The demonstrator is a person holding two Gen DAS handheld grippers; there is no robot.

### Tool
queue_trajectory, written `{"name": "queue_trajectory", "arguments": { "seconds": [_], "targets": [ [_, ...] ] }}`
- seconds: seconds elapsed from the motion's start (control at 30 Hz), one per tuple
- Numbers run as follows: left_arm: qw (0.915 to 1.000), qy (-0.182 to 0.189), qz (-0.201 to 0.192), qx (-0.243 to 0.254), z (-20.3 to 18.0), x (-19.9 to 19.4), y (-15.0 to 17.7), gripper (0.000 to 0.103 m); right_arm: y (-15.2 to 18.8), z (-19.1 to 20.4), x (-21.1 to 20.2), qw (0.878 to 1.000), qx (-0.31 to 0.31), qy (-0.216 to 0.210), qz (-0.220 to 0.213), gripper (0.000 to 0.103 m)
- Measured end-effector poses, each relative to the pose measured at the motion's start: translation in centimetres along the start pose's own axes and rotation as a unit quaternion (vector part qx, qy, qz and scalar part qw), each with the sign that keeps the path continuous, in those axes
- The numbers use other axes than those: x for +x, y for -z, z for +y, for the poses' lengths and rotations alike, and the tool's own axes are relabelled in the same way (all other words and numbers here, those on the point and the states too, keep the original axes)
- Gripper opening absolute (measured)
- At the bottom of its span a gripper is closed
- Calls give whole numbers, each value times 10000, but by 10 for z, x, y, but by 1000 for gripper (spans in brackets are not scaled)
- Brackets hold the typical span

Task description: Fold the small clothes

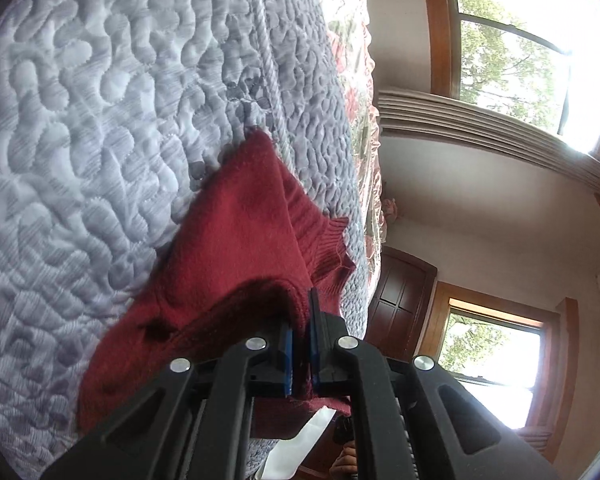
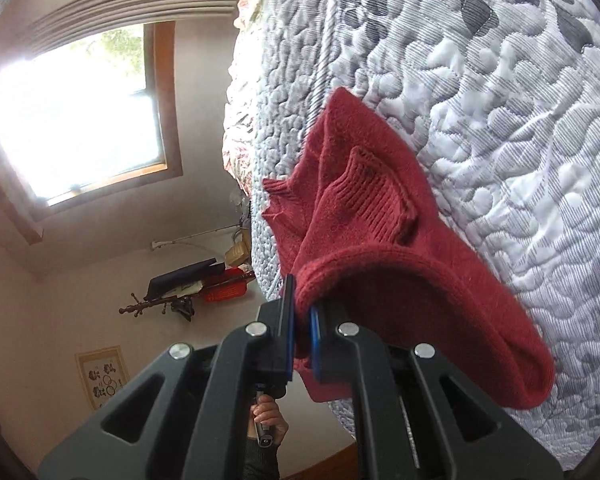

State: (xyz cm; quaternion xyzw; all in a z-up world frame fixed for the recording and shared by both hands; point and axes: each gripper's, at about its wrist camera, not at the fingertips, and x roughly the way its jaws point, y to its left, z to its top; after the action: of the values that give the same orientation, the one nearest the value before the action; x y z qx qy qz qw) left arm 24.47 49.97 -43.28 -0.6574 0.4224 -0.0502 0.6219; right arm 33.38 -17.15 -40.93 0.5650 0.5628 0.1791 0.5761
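A dark red knitted sweater [image 1: 236, 248] is lying on a quilted grey-and-white mattress [image 1: 100, 120], near the corded edge of the mattress, with one end lifted off the surface by both grippers. In the left wrist view, the left gripper [image 1: 302, 344] is pinching a rolled edge of the sweater, its blue-padded jaws nearly closed with only the thickness of the knit between them. The fabric is draping away from the jaws toward the mattress, and a ribbed cuff [image 1: 332, 248] is sticking out over the mattress edge. In the right wrist view, the right gripper [image 2: 302, 340] is gripping another part of the same sweater [image 2: 400, 280], its jaws almost closed on a thick rolled hem. A ribbed band [image 2: 372, 204] is showing folded over on top of the garment. The sweater is touching the mattress [image 2: 500, 120] along its far end, while the near end is hanging in the grippers. A hand [image 2: 266, 416] is showing below the right gripper, holding a dark handle. Bright windows [image 1: 520, 40] with wooden frames are showing beyond the mattress.
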Motion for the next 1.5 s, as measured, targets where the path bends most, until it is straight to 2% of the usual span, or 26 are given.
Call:
{"name": "queue_trajectory", "arguments": {
  "seconds": [0.2,0.27,0.33,0.37,0.43,0.5,0.53,0.63,0.7,0.73,0.8,0.87,0.97,1.03,1.2,1.23,1.33,1.37,1.4,1.43,1.47,1.5],
  "targets": [
    [9994,-293,31,-185,23,32,-25,7,-35,-24,30,9994,267,206,-28,6],
    [9992,-318,48,-224,30,36,-28,10,-42,-30,36,9991,300,284,-52,13],
    [9994,-239,45,-249,34,36,-29,17,-46,-32,41,9992,284,286,13,17],
    [9995,-197,32,-239,34,34,-28,22,-47,-32,42,9993,281,240,62,24],
    [9998,-118,-29,-173,32,24,-25,39,-46,-27,41,9996,168,185,86,29],
    [9999,-97,-88,0,24,9,-22,45,-42,-16,35,9998,-44,137,131,31],
    [9998,-111,-94,130,17,2,-19,48,-39,-9,32,9997,-164,123,164,36],
    [9968,-385,-27,699,-5,-17,-9,55,-27,20,19,9966,-753,266,212,42],
    [9883,-819,70,1286,-21,-22,-2,64,-15,42,9,9880,-1402,630,126,50],
    [9813,-1070,136,1596,-28,-22,2,66,-11,50,7,9811,-1728,864,65,54],
    [9654,-1517,254,2104,-37,-17,6,67,3,65,8,9561,-2514,1506,-51,55],
    [9478,-1939,416,2498,-42,-2,8,70,16,69,15,9245,-3190,2085,-90,55],
    [9270,-2372,633,2835,-38,20,8,70,29,61,34,8809,-3891,2696,-33,54],
    [9119,-2576,704,3117,-38,35,10,71,29,53,46,8621,-4126,2941,11,54],
    [8816,-2823,751,3709,-45,65,18,71,7,37,80,8376,-4338,3319,-24,54],
    [8782,-2852,758,3764,-45,68,18,71,2,38,86,8360,-4364,3326,-31,54],
    [8761,-2841,756,3822,-45,75,13,68,-9,39,98,8301,-4418,3403,-12,54],
    [8751,-2850,750,3840,-45,77,12,66,-11,38,101,8316,-4420,3363,27,51],
    [8743,-2842,742,3864,-46,77,11,59,-11,39,103,8307,-4431,3369,68,46],
    [8728,-2852,723,3894,-46,77,11,51,-9,40,102,8258,-4473,3434,70,33],
    [8714,-2867,722,3914,-47,78,11,48,-8,41,102,8231,-4522,3434,60,23],
    [8700,-2881,728,3934,-47,78,11,42,-8,42,101,8236,-4538,3403,55,19]
  ]
}}
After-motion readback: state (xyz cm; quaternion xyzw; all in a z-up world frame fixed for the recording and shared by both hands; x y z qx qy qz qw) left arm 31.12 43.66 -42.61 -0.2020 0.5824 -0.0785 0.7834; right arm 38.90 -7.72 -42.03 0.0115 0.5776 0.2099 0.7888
